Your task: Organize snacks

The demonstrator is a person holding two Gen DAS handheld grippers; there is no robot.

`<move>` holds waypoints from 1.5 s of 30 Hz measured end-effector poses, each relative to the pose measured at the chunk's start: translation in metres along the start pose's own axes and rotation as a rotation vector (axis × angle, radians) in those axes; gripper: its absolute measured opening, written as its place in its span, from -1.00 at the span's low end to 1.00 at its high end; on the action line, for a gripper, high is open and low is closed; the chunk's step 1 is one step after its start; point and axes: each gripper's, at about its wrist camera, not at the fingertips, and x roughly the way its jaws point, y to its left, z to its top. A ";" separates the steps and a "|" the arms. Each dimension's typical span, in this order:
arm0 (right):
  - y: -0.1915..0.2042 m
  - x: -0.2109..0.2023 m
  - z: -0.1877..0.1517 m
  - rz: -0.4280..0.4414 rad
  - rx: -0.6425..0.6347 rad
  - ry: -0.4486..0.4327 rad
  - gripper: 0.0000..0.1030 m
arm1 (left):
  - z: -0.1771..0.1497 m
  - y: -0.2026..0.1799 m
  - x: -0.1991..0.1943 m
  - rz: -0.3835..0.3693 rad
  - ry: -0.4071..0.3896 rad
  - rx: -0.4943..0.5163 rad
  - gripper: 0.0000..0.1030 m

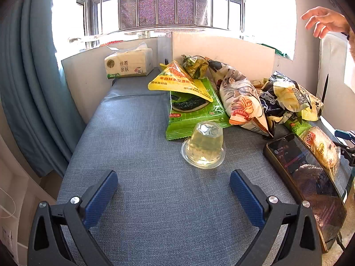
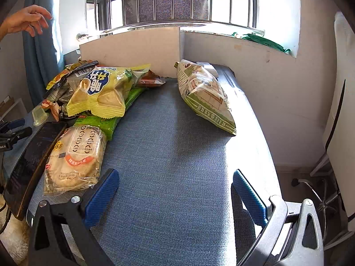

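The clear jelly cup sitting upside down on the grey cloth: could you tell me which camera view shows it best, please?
The left wrist view: the jelly cup stands whole and unobstructed ahead of the open left gripper. In the right wrist view it is only a small, partly hidden shape at the left edge.

Open cloth [image 1: 137, 155] lies left of the jelly cup [image 1: 203, 146]; snack pile [image 1: 244, 93] blocks behind.

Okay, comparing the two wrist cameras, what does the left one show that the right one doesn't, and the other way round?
Only the left wrist view shows the tissue pack and the yellow triangular bag. Only the right wrist view shows the green-and-white snack bag lying apart on the right side. Both show the blue-grey surface, the phone, the round rice cracker pack, the jelly cup and a raised hand.
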 end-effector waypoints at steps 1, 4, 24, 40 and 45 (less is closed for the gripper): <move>0.000 0.000 0.000 0.000 0.000 0.001 1.00 | 0.000 0.000 0.000 0.000 0.000 0.000 1.00; 0.000 0.000 0.000 0.000 0.000 0.002 1.00 | 0.000 0.000 0.000 0.000 0.000 0.000 0.99; 0.000 0.001 0.000 -0.001 0.000 0.002 1.00 | 0.001 0.001 0.001 0.002 0.002 -0.002 1.00; 0.000 0.016 0.029 0.026 -0.026 0.295 1.00 | 0.021 0.000 0.009 -0.034 0.233 0.030 0.99; 0.000 0.016 0.031 0.027 -0.029 0.338 1.00 | 0.021 0.000 0.010 -0.039 0.243 0.035 0.99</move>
